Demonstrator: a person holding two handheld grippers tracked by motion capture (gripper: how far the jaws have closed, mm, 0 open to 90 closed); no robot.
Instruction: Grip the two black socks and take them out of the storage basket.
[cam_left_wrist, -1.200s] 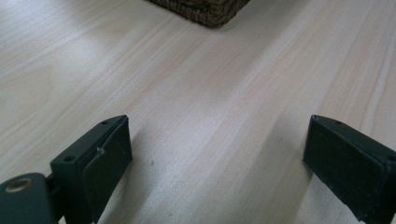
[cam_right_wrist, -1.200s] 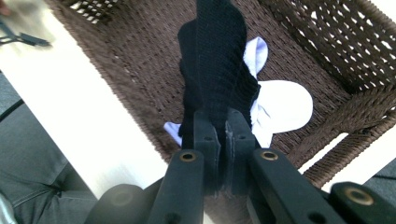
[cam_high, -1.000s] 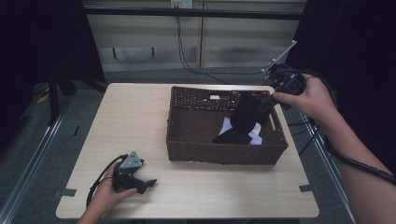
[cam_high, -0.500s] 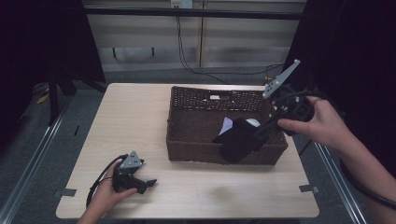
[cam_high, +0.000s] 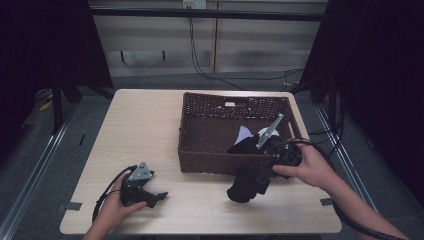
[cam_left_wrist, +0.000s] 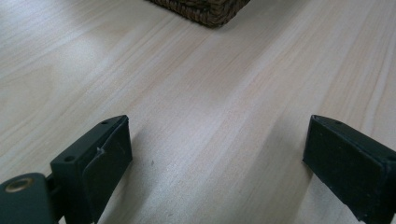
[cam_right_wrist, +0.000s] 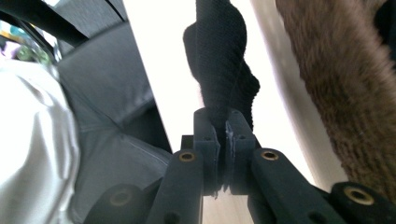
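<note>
A black cloth (cam_high: 246, 181) hangs at lower centre-right of the high view, just in front of the wicker basket (cam_high: 200, 125), its lower end at or near the table (cam_high: 145, 120); whether it touches is hard to tell. In the right gripper view the cloth (cam_right_wrist: 223, 56) runs up from between the two black jaws, which are pressed tight together on it. The right gripper (cam_high: 262, 176) is tilted down and to the left, held by the right hand (cam_high: 306, 166), whose forearm comes in from the lower right corner. More dark fabric and something pale lie inside the basket, partly hidden behind the gripper. At lower left the left hand (cam_high: 114, 206) rests the left gripper (cam_high: 159, 196) on the table, its jaws spread wide over bare wood (cam_left_wrist: 210, 116). A corner of the basket (cam_left_wrist: 205, 9) is cut off at the top edge there.
</note>
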